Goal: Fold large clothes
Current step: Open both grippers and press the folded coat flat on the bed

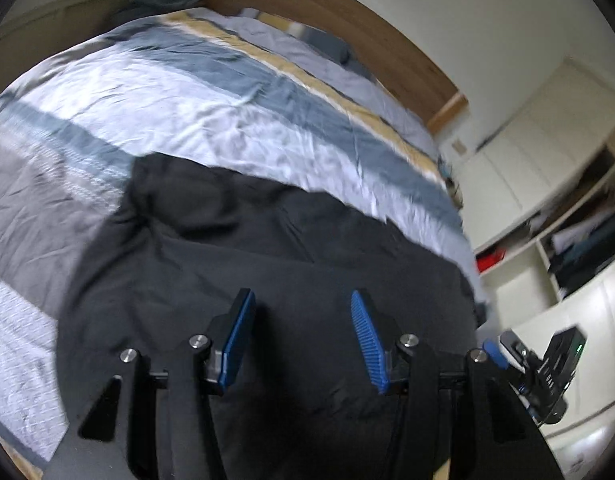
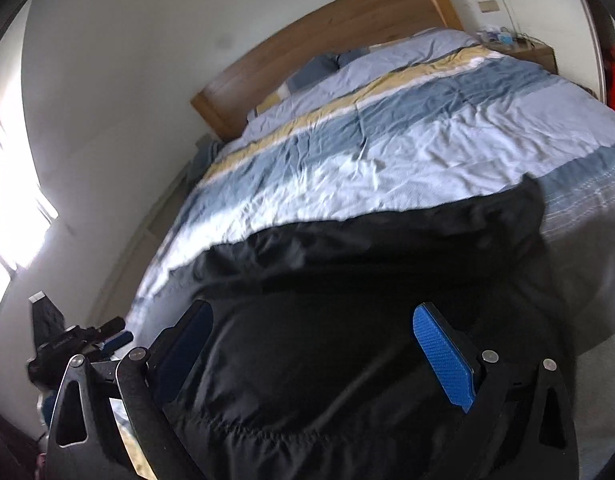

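A large black garment [image 1: 243, 240] lies spread on the near end of the bed, partly folded, with its near edge hanging toward me. It also shows in the right wrist view [image 2: 347, 280]. My left gripper [image 1: 301, 300] is open above the garment's near part, blue pads apart, holding nothing. My right gripper [image 2: 313, 314] is open too, jaws wide over the garment's near edge, where an elastic hem shows. The right gripper's body appears at the lower right of the left wrist view [image 1: 547, 368], and the left gripper's body at the lower left of the right wrist view [image 2: 67, 344].
The bed [image 1: 195, 104] has a striped blue, white and yellow duvet, pillows and a wooden headboard [image 2: 347, 32]. White wardrobes with open shelves [image 1: 567, 240] stand on the right. A bedside table [image 2: 535, 50] sits by the headboard. A bright window [image 2: 11, 200] is on the left.
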`<state>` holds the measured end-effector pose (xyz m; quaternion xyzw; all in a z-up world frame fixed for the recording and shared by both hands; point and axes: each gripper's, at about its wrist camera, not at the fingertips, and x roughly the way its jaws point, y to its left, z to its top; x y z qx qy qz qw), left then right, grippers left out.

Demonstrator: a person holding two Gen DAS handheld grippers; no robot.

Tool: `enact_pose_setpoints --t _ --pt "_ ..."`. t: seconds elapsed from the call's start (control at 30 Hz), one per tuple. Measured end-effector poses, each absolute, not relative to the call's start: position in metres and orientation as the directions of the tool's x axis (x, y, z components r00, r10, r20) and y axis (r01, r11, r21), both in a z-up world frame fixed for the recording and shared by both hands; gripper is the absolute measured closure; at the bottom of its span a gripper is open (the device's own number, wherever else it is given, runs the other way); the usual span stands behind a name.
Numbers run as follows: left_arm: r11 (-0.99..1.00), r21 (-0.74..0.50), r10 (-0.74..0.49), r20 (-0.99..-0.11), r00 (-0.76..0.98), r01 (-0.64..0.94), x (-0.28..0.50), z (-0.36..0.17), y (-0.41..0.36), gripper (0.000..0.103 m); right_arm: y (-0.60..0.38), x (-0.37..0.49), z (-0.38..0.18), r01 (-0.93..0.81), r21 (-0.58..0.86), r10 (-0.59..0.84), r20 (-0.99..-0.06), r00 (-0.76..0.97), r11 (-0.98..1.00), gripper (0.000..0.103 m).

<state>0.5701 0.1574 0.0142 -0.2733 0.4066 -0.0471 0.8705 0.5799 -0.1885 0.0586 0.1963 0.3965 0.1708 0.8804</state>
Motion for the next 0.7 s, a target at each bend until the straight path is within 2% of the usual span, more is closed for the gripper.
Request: enact_pose_setpoints --t 0.2,0.43,0.7 --pt "0.899 -0.412 -0.238 -0.747 0.621 -0.151 0.622 -0.019 0.122 0.055 -0.16 0.618 0.022 -0.143 0.391 0.395 -0.704 0.591 0.909 0.003" --pt "0.895 -0.395 -0.212 -0.785 0.582 -0.207 0.679 -0.055 0.119 0.055 -0.165 0.672 -0.013 -0.072 0.421 0.39 -0.742 0.545 0.904 0.003" --pt "0.895 -0.376 -0.206 -0.825 0.526 -0.241 0.73 -0.073 0.129 0.053 -0.178 0.719 -0.035 -0.032 0.452 0.406 -0.764 0.501 0.891 0.002"
